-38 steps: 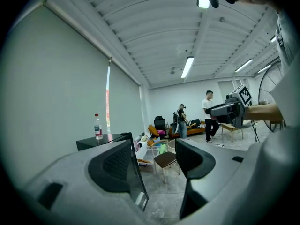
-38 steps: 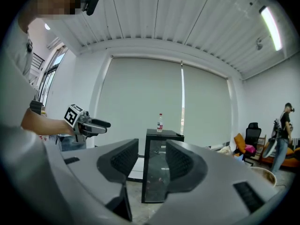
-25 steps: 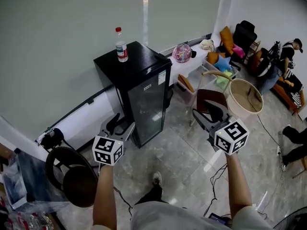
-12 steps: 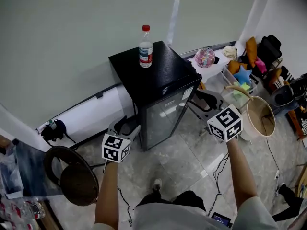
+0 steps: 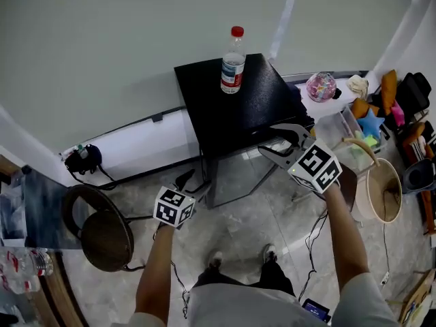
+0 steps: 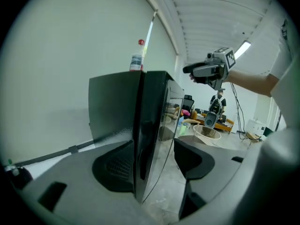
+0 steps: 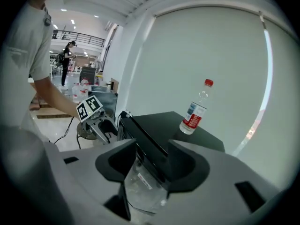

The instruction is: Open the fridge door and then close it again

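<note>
Head view: black fridge [image 5: 231,107] stands on the floor [image 5: 245,234] against the pale wall, glass door [image 5: 235,177] facing the person and looking shut. A bottle [image 5: 233,63] with a red cap stands upright on top, towards the back.

Left gripper view adds what the head view can't show. The fingers of the left gripper [image 6: 152,159] are wide apart, with the vertical front corner of the fridge [image 6: 115,107] and the door [image 6: 158,125] edge between them. No pad is pressed on it. It also catches the right gripper [image 6: 199,70] up at the fridge's top edge, and the bottle [image 6: 137,60] above.

Right gripper view: the right gripper [image 7: 151,165] has its fingers wide too, and they have just been opening further. The door's [image 7: 140,184] top front edge runs between them, not clamped. The fridge [image 7: 168,125] top and the bottle [image 7: 193,111] sit beyond, and the left gripper [image 7: 101,125] is low at the far corner. A person [image 7: 65,55] stands far back in the room.

Around: a dark chair [image 5: 102,234] sits left of the fridge, near the left gripper [image 5: 191,184]. A tan tub [image 5: 363,206] and a clear bin [image 5: 334,131] of coloured things are at the right, just behind the right gripper [image 5: 278,143]. Cables trail on the floor.

Pose: both forearms reach forward. The left one is lower, at the door's left side; the right one is higher, at the top right corner. Both point slightly down.
</note>
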Demonstrator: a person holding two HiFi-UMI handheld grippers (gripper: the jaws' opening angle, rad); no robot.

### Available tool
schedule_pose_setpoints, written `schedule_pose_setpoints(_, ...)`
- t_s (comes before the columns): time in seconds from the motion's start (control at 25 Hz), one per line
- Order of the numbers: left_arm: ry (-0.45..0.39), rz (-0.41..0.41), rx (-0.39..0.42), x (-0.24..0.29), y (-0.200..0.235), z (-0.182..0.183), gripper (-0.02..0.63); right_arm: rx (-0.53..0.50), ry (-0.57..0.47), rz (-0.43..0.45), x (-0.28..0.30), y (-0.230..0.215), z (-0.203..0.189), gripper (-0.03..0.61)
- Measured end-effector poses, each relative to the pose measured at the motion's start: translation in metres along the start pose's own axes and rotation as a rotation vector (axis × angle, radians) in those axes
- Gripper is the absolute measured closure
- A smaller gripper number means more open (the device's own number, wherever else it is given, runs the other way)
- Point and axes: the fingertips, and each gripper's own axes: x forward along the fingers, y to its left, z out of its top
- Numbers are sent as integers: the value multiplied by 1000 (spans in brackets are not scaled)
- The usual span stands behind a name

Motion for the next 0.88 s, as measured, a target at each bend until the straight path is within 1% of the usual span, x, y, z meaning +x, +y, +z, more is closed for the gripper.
schedule_pose_setpoints(0.04, 13, 7, -6, 6, -1, -5, 350, -28, 8, 29, 5, 0, -3, 374)
schedule_pose_setpoints(0.16, 40, 33, -28, 23, -4, -18, 394, -108, 25, 125, 18, -1, -12, 374)
schedule_pose_setpoints(0.2, 47, 46, -40, 28, -4, -22, 397, -130, 26, 151, 21, -2, -13, 374)
schedule_pose_setpoints(0.36, 64, 117, -81, 40, -2, -36, 407, -211, 29, 238, 31, -9, -22, 374)
schedule_pose_setpoints(0.48, 64, 150, -96, 49, -1, -45, 431, -252, 33, 294, 39, -3, -29, 374)
schedule_pose_setpoints(0.6, 69, 171, -109, 53, 1, -55, 437, -308, 52, 320, 46, 7, -36, 374)
schedule_pose_setpoints(0.68, 57, 186, -132, 55, 2, -59, 451, -345, 55, 327, 50, 12, -37, 374)
schedule_pose_setpoints(0.76, 36, 198, -155, 57, 4, -59, 460, -361, 48, 320, 53, 11, -35, 376)
schedule_pose_setpoints(0.88, 26, 206, -164, 59, 5, -59, 468, -380, 56, 288, 55, 9, -37, 394)
